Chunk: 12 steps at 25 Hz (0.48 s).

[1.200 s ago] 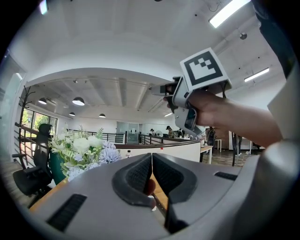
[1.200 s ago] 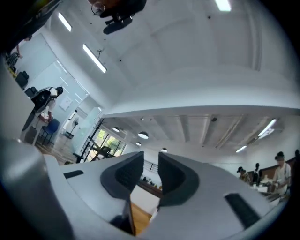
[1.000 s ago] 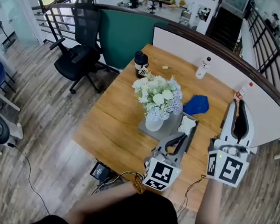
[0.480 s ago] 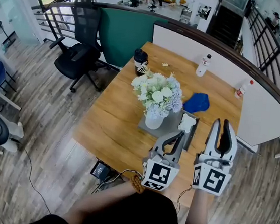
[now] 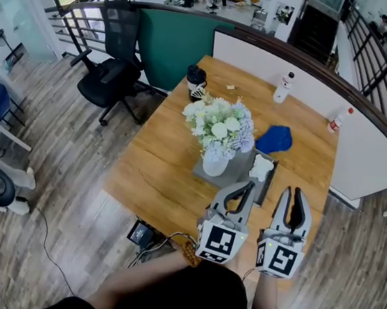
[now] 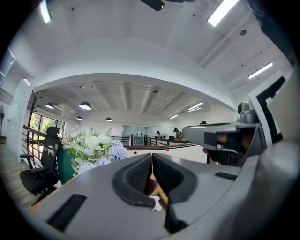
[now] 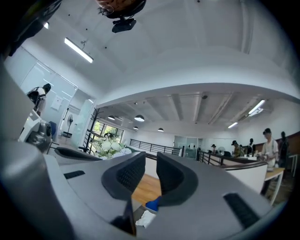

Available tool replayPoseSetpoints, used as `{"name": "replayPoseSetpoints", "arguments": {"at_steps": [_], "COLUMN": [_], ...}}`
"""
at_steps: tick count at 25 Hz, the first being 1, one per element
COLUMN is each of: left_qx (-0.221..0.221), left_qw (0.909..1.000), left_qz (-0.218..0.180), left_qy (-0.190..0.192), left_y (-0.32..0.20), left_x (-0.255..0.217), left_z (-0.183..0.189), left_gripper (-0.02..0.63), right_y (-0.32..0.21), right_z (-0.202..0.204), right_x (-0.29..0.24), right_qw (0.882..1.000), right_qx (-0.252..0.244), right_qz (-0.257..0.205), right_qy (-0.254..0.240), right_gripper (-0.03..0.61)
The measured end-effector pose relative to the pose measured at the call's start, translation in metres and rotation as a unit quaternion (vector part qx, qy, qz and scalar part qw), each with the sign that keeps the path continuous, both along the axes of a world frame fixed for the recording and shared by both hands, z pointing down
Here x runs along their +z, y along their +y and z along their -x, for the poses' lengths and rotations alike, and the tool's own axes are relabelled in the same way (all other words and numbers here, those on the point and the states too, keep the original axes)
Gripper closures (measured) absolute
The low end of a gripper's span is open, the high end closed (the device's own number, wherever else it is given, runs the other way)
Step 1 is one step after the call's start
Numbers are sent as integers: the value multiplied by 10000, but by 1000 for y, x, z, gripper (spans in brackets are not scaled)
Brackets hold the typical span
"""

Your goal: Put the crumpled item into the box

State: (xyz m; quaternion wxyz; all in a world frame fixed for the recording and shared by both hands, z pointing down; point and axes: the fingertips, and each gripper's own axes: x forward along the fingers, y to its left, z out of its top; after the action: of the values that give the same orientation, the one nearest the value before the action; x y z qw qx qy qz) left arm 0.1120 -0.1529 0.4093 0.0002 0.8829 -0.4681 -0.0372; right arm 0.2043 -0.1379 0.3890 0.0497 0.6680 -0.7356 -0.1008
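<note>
The white crumpled item [image 5: 262, 167] lies in the flat grey box [image 5: 242, 170] on the wooden table, to the right of a white vase of flowers [image 5: 219, 129]. My left gripper [image 5: 247, 185] is shut and empty, its tips at the box's near edge. Its own view shows the jaws closed [image 6: 151, 161] with the crumpled item [image 6: 156, 202] below them. My right gripper [image 5: 294, 192] hovers level just right of the box, beside the left one. Its jaws [image 7: 151, 168] stand a narrow gap apart with nothing between them. The crumpled item [image 7: 144, 218] shows low ahead.
A blue cloth [image 5: 276, 138] lies beyond the box. A dark flask [image 5: 196, 84] and two bottles [image 5: 282, 90] [image 5: 335, 122] stand at the table's far side. White and green partitions border the far edges. A black office chair [image 5: 109, 70] stands at the far left.
My right gripper has come down and toward me, moving left until it sits level beside the left gripper. The left gripper and the crumpled item have not moved.
</note>
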Motion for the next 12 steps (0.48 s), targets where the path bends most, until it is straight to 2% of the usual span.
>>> {"name": "replayPoseSetpoints", "arguments": {"at_steps": [12], "left_qx": [-23], "left_qw": [10000], "left_qz": [-56], "left_qy": [-43], "left_y": [9], "left_x": [8], "left_z": [5], "left_gripper": [589], "right_y": [14], "right_z": [8], "right_x": [52], "right_qw": [9982], "right_qx": [3], "right_qz": [572], "right_qy": [-154], "right_gripper": [506]}}
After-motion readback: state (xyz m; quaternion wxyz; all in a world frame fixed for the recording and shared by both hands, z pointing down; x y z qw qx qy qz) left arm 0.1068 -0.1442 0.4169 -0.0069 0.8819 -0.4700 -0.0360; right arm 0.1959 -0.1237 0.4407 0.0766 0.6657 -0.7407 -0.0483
